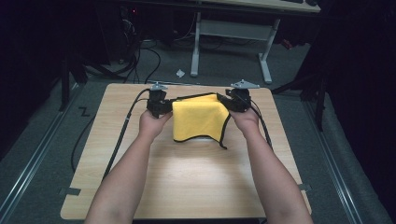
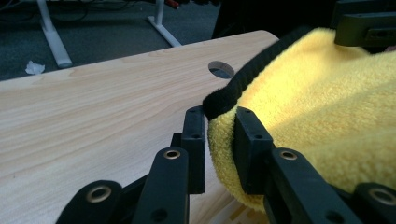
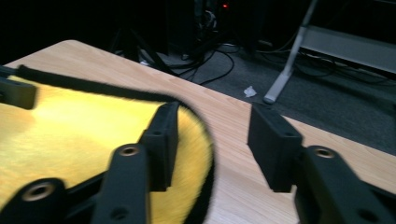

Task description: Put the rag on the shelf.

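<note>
A yellow cloth [image 1: 198, 119] with black edging lies partly folded on the far half of the wooden table [image 1: 187, 186]. My left gripper [image 1: 159, 103] is at the cloth's left edge. In the left gripper view the cloth [image 2: 327, 102] has its black-trimmed corner pinched between the jaws of that gripper [image 2: 219, 116], which is shut on it. My right gripper [image 1: 236, 100] is at the cloth's right corner. In the right gripper view this gripper [image 3: 215, 126] stands open, jaws wide apart, with the cloth [image 3: 84, 130] under its left jaw and its rounded edge reaching into the gap.
A round cable hole [image 2: 220, 70] sits in the tabletop near the far edge. Beyond the table are a white desk frame [image 1: 195, 46], floor cables [image 1: 140, 60] and a paper scrap [image 1: 180, 73]. Both forearms lie over the bare near half of the table.
</note>
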A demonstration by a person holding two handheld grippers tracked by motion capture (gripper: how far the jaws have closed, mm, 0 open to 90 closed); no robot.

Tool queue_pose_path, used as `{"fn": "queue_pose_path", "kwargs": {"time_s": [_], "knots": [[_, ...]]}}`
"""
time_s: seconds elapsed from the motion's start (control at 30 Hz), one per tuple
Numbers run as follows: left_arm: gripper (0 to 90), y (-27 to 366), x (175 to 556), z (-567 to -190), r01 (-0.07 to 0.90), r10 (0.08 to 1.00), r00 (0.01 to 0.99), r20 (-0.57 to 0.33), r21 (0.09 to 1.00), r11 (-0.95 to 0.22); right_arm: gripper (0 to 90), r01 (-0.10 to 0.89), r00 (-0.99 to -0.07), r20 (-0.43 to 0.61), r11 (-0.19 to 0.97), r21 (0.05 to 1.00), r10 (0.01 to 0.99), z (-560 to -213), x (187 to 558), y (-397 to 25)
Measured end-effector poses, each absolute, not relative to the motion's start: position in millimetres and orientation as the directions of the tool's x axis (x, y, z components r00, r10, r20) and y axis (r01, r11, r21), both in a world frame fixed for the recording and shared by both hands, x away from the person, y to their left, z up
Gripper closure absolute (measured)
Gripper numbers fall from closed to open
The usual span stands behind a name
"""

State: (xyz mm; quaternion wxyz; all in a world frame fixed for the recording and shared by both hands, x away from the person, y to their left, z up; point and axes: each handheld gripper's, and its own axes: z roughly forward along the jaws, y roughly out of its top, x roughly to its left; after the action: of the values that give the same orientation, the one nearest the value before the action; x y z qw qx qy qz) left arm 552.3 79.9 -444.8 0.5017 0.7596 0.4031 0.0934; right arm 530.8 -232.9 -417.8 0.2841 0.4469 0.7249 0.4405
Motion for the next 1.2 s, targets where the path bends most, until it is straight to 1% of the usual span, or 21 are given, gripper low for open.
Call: {"fn": "queue_pose_path", "kwargs": {"time_s": [0.1,0.2,0.33,0.6,0.67,0.73,0.8,0.9,0.93,1.0,1.07,1.2], "knots": [[71.8,85,552,-447,0.526,0.735,0.628,-0.255,0.836,-0.159,50.4,0.403,-0.420,-0.050,0.235,0.885,0.906,-419,531,-238],[68.4,93,552,-450,0.540,0.750,0.603,-0.271,0.831,-0.134,49.5,0.405,-0.397,-0.045,0.219,0.888,0.917,-419,530,-245],[66.5,104,551,-452,0.548,0.763,0.586,-0.272,0.827,-0.126,49.5,0.404,-0.361,-0.056,0.210,0.890,0.931,-419,528,-255],[64.4,127,541,-458,0.552,0.789,0.551,-0.270,0.828,-0.103,49.0,0.411,-0.325,-0.061,0.199,0.890,0.944,-422,518,-275],[63.8,134,533,-460,0.550,0.791,0.543,-0.280,0.831,-0.084,49.0,0.405,-0.319,-0.067,0.199,0.892,0.946,-423,511,-279],[63.8,139,524,-461,0.538,0.800,0.541,-0.260,0.838,-0.092,48.9,0.398,-0.313,-0.072,0.199,0.896,0.947,-424,502,-283],[63.6,144,513,-462,0.526,0.800,0.541,-0.261,0.847,-0.079,48.9,0.393,-0.310,-0.072,0.197,0.898,0.948,-425,494,-287],[62.9,154,496,-464,0.503,0.800,0.542,-0.260,0.862,-0.061,48.3,0.395,-0.298,-0.107,0.225,0.890,0.948,-427,482,-293],[62.3,156,490,-465,0.498,0.799,0.545,-0.255,0.865,-0.064,48.5,0.381,-0.298,-0.115,0.229,0.896,0.948,-428,477,-296],[61.5,160,477,-468,0.485,0.804,0.546,-0.234,0.871,-0.076,47.6,0.399,-0.299,-0.112,0.230,0.888,0.948,-429,468,-301],[61.0,165,466,-471,0.476,0.807,0.547,-0.221,0.875,-0.083,47.3,0.379,-0.299,-0.125,0.237,0.895,0.946,-431,458,-304],[59.6,174,443,-476,0.471,0.812,0.543,-0.215,0.878,-0.082,45.5,0.383,-0.307,-0.147,0.264,0.885,0.940,-435,435,-305]]}}
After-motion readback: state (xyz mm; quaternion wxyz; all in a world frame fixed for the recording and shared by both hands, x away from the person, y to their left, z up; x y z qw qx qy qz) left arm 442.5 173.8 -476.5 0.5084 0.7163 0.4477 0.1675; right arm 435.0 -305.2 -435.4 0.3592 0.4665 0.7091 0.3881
